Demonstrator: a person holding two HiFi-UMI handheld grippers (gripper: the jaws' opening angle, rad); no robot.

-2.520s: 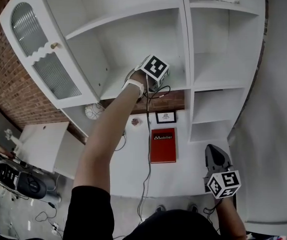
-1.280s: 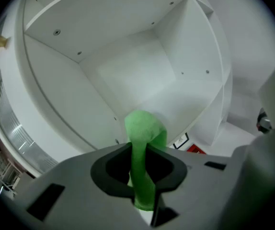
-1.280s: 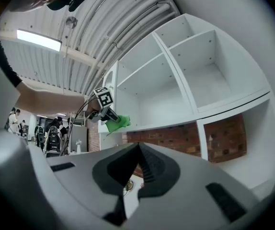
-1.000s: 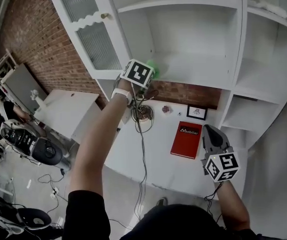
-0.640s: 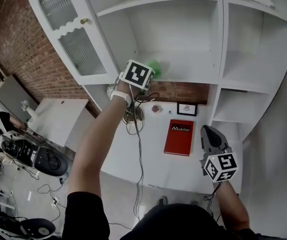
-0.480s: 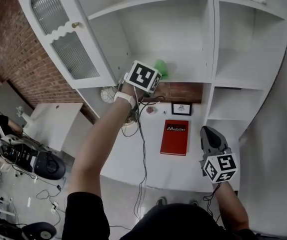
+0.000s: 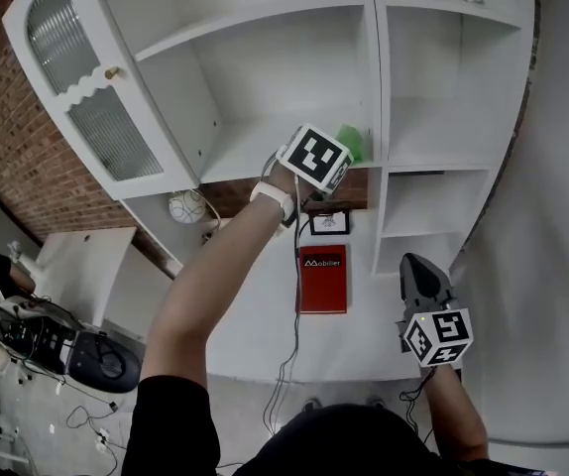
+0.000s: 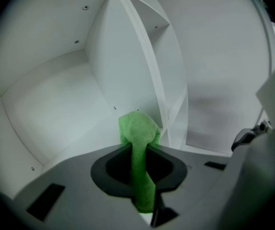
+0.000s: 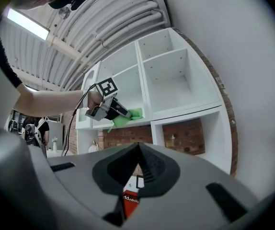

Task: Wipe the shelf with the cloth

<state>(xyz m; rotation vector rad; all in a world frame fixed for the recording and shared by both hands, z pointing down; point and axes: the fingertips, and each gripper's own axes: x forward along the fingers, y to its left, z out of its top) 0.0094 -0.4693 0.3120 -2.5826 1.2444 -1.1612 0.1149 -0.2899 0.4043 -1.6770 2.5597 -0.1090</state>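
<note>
Clamping the green cloth (image 8: 138,128), the left gripper (image 8: 140,153) held it on the shelf (image 7: 240,155); the right gripper (image 9: 136,150) hung closed, empty.

White shelving against red brick, under a ceiling lined with pipes.

A tall white shelf unit (image 7: 265,67) of open compartments stands against a red brick wall (image 7: 7,152). Its door (image 7: 91,117) has ribbed glass panes, an arched top and a small brass knob, and it hangs open at the left. Brick also shows below the compartments, above a white counter (image 7: 255,345) where a red book (image 7: 322,279) lies and a small framed picture (image 7: 328,223) stands. A plain white wall (image 7: 562,216) runs along the right. Left of the unit sits a low white cabinet (image 7: 81,271), and cables and dark equipment crowd the grey floor (image 7: 56,415). In the right gripper view a bright strip light (image 9: 29,25) glows beside pipes (image 9: 113,13) along the ceiling.
</note>
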